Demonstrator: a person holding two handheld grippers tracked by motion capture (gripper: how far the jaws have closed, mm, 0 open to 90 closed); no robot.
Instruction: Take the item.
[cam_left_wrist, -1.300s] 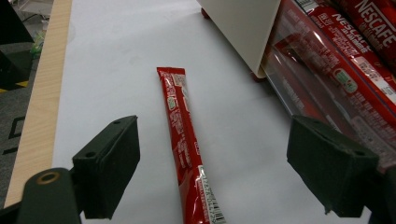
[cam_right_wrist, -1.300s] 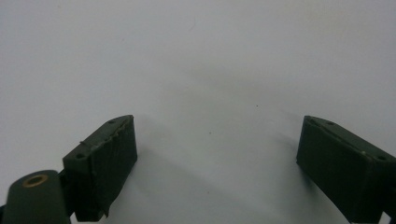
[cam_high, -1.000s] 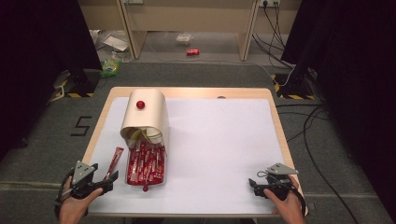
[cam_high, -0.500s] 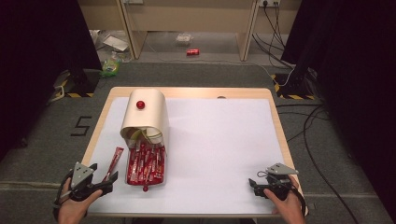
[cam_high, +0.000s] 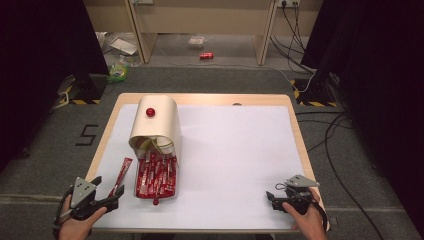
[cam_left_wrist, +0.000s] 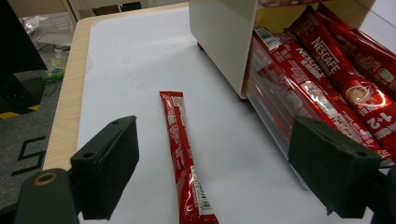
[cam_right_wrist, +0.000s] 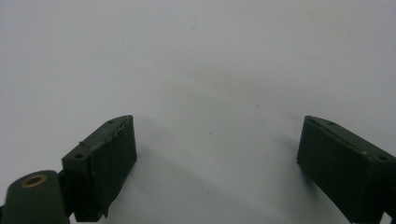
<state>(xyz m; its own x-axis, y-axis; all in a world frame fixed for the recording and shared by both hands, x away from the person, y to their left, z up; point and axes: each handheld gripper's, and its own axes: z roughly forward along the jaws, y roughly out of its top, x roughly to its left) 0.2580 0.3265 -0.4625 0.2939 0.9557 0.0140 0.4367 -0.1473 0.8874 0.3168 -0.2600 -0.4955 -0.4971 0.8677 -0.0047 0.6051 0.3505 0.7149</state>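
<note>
I am holding my left claw low at the near-left corner of the tabletop, jaws spread wide and gripping nothing. A glossy red foil stick is lying flat on the white sheet between them, just beside the clear tray packed with more sticks. A cream, curved-top box with a red knob is sitting over the tray's far end. My right claw is resting near the right corner, wide open too, over bare matte sheet.
</note>
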